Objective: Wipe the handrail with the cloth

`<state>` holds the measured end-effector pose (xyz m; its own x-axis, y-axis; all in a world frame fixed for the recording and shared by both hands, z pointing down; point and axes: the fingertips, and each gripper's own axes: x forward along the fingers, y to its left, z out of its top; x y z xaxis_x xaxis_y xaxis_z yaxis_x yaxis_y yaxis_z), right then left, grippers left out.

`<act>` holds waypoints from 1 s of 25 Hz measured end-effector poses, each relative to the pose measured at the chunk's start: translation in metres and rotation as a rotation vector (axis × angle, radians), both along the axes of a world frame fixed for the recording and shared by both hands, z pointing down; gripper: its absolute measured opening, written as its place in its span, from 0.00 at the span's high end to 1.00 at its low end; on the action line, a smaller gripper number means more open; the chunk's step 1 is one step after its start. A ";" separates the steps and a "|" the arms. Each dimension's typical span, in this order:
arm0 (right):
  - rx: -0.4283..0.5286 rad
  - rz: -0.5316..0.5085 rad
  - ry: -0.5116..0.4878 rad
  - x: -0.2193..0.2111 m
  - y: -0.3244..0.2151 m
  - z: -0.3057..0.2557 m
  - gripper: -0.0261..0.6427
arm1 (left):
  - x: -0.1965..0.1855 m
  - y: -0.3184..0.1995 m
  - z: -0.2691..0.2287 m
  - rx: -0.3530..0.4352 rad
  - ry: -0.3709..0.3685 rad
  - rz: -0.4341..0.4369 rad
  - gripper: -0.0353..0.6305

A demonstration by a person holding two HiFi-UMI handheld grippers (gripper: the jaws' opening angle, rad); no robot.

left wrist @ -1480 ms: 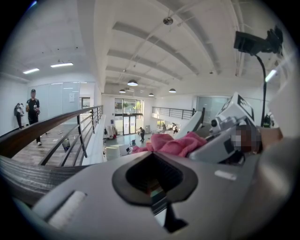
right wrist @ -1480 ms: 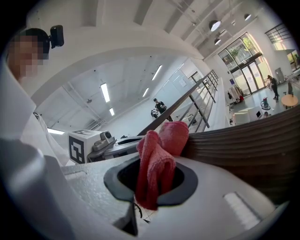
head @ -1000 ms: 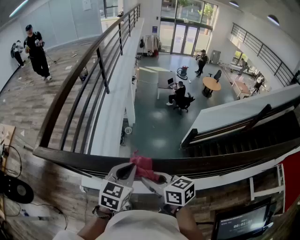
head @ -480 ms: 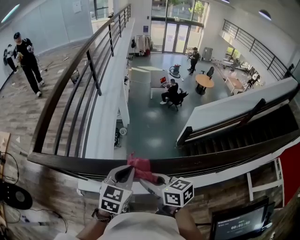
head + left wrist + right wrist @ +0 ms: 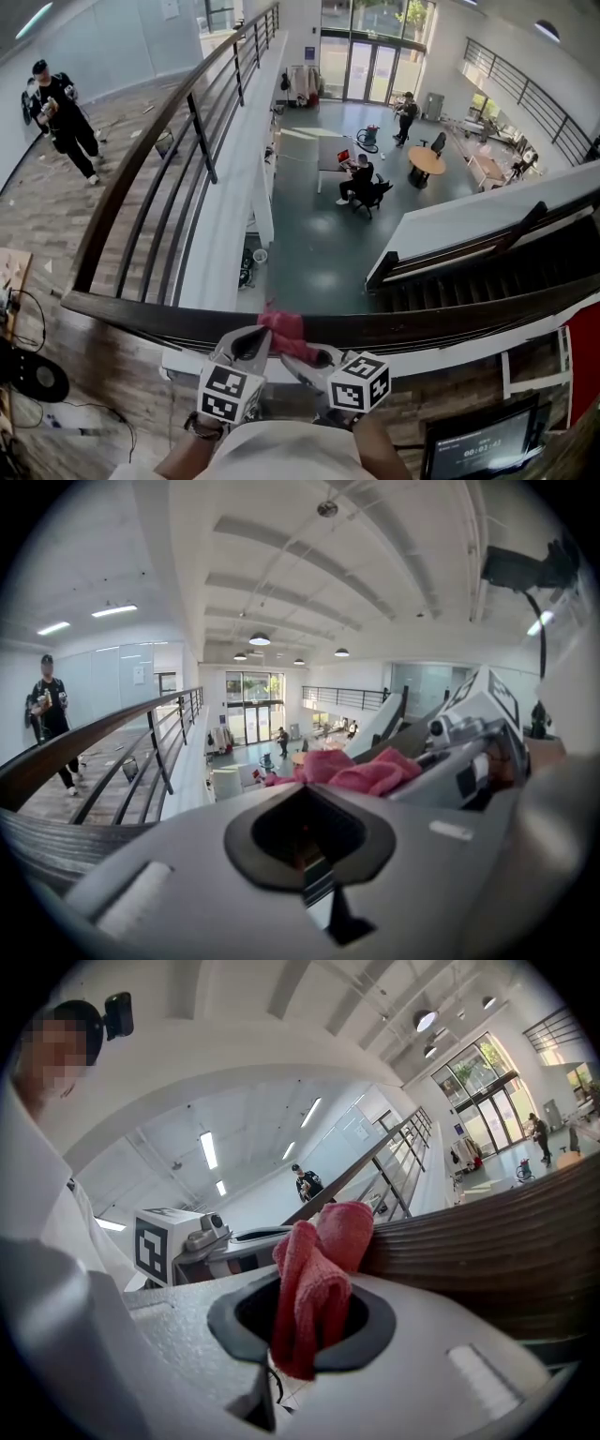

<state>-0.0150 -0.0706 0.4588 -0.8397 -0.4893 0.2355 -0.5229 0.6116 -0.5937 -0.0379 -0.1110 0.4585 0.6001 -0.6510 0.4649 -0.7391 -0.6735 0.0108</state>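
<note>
A dark wooden handrail (image 5: 450,323) runs across in front of me above an open atrium. A pink-red cloth (image 5: 284,328) lies bunched on top of it at the middle. My right gripper (image 5: 314,356) is shut on the cloth (image 5: 317,1274), which pokes up through the jaws and rests against the rail (image 5: 487,1241). My left gripper (image 5: 251,339) sits just left of the cloth, against the rail (image 5: 56,841), shut with nothing in it. From the left gripper (image 5: 309,794) view the cloth (image 5: 361,772) shows just beyond the jaws.
A second rail (image 5: 159,141) with dark bars runs away on the left along a wooden walkway, where a person (image 5: 61,108) in black stands. Far below is a lobby floor with a round table (image 5: 427,161) and seated people. A screen (image 5: 483,448) sits at lower right.
Both grippers and the cloth keep the same spot on the rail. My head view has shifted slightly, and the person on the walkway has moved a little.
</note>
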 end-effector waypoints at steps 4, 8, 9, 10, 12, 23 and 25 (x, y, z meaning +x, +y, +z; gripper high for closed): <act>0.004 -0.021 0.000 -0.002 0.000 0.000 0.87 | -0.002 0.000 -0.001 0.002 0.001 -0.020 0.94; 0.007 -0.038 0.008 -0.004 0.001 0.000 0.87 | -0.004 0.000 -0.001 0.002 0.014 -0.045 0.94; 0.010 -0.040 0.012 -0.003 0.000 -0.001 0.87 | -0.004 -0.001 -0.002 0.000 0.022 -0.051 0.94; 0.013 -0.041 0.015 -0.003 0.000 -0.001 0.87 | -0.004 -0.002 -0.002 -0.002 0.028 -0.056 0.94; 0.017 -0.044 0.022 -0.001 -0.001 -0.001 0.87 | -0.003 -0.002 -0.002 -0.003 0.033 -0.063 0.94; 0.041 -0.033 0.040 0.010 0.000 -0.003 0.87 | 0.008 0.001 -0.003 0.005 0.030 -0.061 0.94; 0.045 -0.034 0.041 0.012 0.000 -0.002 0.87 | 0.010 0.000 -0.003 0.010 0.021 -0.059 0.94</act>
